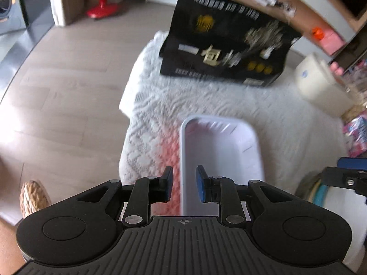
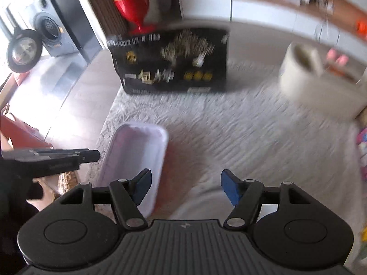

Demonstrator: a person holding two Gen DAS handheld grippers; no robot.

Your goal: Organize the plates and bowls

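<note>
Left gripper [image 1: 184, 186]: jaws narrow, straddling left rim of white rectangular tray [image 1: 221, 151]; small gaps visible at both pads, grip on rim not clear, can't tell. Tray lies on white textured cloth [image 1: 206, 100], near-left part of table. Right gripper [image 2: 186, 189]: jaws wide, nothing between pads, hanging over cloth just right of tray. Black printed bag [image 1: 226, 45] upright at far edge. Cream jar [image 1: 318, 80] far right. Frames motion-blurred.

Tray [image 1: 220, 151]: on the cloth [image 1: 206, 105]; near its left edge
Box [image 1: 227, 43]: on the cloth; behind the tray
Paper roll [image 2: 305, 75]: right of the box
</note>
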